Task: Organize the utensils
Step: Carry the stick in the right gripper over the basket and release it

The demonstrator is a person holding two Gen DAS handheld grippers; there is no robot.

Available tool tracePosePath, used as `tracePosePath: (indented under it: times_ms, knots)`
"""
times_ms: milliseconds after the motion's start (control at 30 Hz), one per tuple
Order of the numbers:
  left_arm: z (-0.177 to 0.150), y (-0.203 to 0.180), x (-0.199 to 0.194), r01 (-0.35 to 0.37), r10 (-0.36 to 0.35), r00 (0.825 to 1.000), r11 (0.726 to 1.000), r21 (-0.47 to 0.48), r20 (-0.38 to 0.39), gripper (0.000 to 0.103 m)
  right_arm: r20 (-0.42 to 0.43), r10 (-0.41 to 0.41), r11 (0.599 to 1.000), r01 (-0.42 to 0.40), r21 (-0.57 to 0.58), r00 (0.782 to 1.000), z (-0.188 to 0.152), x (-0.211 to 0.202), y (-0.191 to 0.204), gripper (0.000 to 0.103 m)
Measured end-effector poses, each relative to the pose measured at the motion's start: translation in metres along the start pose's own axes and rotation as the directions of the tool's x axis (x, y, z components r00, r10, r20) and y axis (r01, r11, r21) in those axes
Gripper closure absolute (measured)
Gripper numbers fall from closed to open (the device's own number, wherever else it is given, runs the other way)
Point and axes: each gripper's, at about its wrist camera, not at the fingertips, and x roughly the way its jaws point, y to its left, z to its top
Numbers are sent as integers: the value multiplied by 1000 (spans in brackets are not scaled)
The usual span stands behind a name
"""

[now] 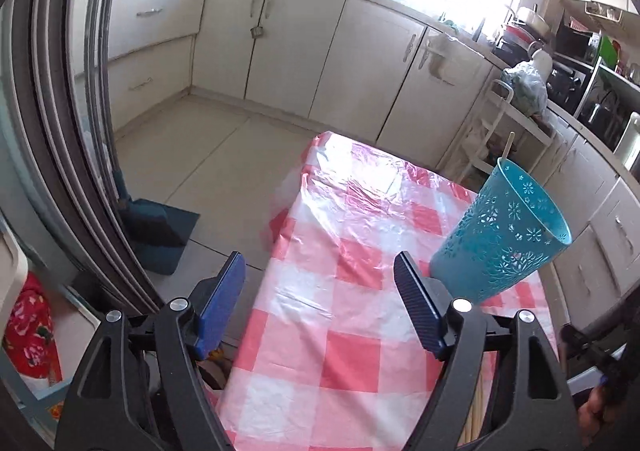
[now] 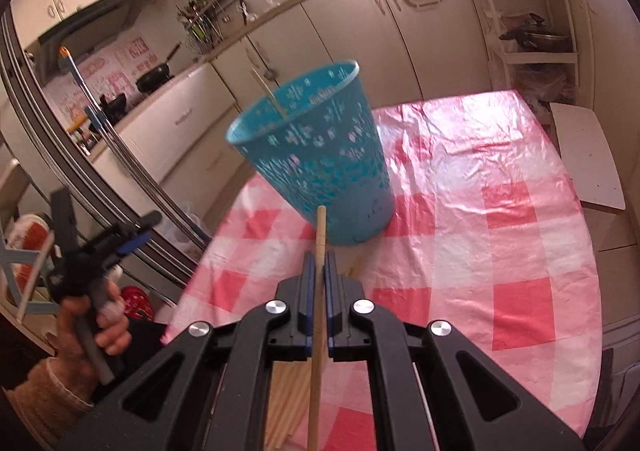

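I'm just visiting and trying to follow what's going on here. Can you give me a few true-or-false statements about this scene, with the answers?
1. The right hand-held gripper is shut on a chopstick. True.
2. The left hand-held gripper grips the cup. False: its jaws stand open and empty, with the cup off to one side.
3. The cup is red. False: it is blue, with cut-out flower patterns.
4. One chopstick already stands in the cup. True.
5. The tablecloth is plain white. False: it is checked in red and white.
6. More chopsticks lie on the table under the right gripper. True.
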Motion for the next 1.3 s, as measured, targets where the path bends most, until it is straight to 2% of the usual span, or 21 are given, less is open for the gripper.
tracePosePath:
  times_ms: [167, 267, 367, 500, 600, 733, 933, 1000, 1033, 1067, 1200, 1300]
  knots:
    - [-4, -12, 5, 27, -27, 1000, 999, 23, -11, 30, 119, 105, 994, -104, -21, 987, 44, -31, 31, 98]
    - [-6, -18, 5, 32, -31, 999, 999, 33, -12, 29, 212, 119, 993, -110, -53, 970, 81, -39, 48, 98]
    - [-6, -22, 5, 25, -25, 1000, 999, 39, -9, 27, 298, 92, 995, -77, -63, 950, 120, -27, 65, 98]
    - [-6, -22, 8, 20, -20, 1000, 999, 38, -15, 25, 407, -19, 999, 38, -38, 913, 158, 4, 71, 98]
    - [-6, -22, 10, 27, -26, 999, 999, 32, -22, 24, 445, -108, 992, 128, -15, 889, 173, 31, 65, 98]
    - [-5, -22, 14, 38, -37, 999, 999, 21, -28, 23, 399, -179, 980, 197, -5, 899, 171, 57, 52, 97]
    - [-5, -21, 18, 44, -44, 998, 999, 4, -37, 22, 317, -195, 972, 227, -67, 928, 153, 65, 45, 96]
    - [-5, -21, 18, 39, -39, 999, 999, 3, -38, 21, 297, -197, 968, 234, -94, 934, 145, 60, 47, 92]
    - [-6, -20, 18, 36, -36, 999, 999, 2, -38, 21, 299, -195, 967, 233, -100, 934, 140, 51, 47, 85]
    - [-6, -20, 18, 32, -32, 999, 999, 2, -37, 21, 305, -190, 968, 231, -102, 933, 135, 40, 47, 83]
    - [-7, -18, 17, 23, -23, 999, 1000, -4, -35, 20, 319, -181, 965, 230, -124, 930, 94, -2, 50, 82]
    - [-7, -18, 17, 25, -25, 999, 1000, -7, -38, 20, 208, -213, 957, 246, -150, 955, 47, -7, 44, 82]
